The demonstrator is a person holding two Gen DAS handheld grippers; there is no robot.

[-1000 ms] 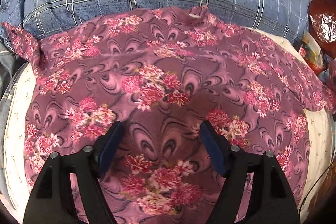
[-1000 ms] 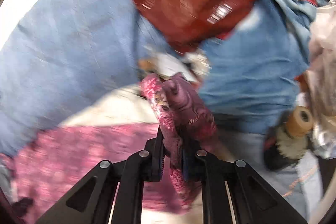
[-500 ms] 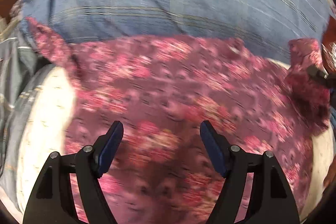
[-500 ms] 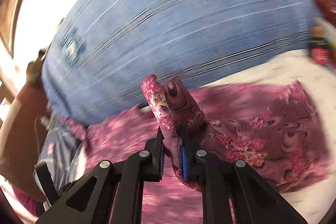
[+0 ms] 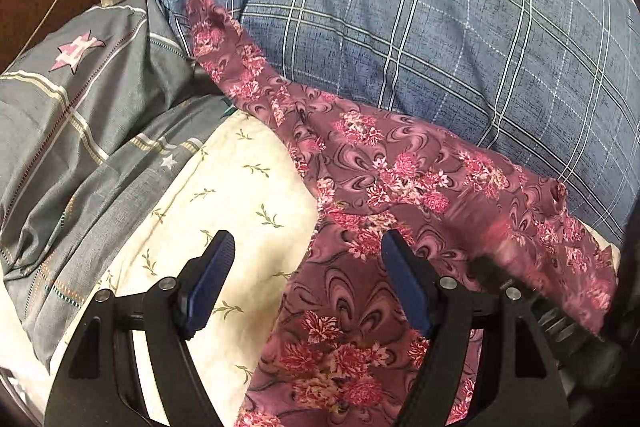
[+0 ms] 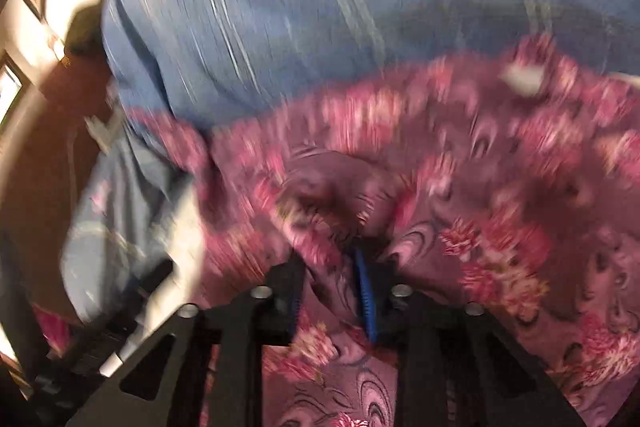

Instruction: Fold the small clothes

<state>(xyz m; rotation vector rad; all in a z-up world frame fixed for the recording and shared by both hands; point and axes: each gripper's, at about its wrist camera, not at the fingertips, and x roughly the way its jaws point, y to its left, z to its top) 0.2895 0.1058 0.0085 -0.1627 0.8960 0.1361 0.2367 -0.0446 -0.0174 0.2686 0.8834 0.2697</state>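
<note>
The floral garment (image 5: 384,187) lies spread on the bed's cream sheet (image 5: 240,195) against the blue plaid pillow (image 5: 400,27), its side flap carried inward by the right gripper (image 6: 328,291), whose jaws are opening around the fabric to release the fold, while the left gripper (image 5: 306,283) hovers spread and empty.

The left wrist view is evenly lit and mostly sharp, with fisheye bending and dark corners, while the right wrist view is heavily motion-blurred, with overexposed white glare at its upper left edge.
</note>
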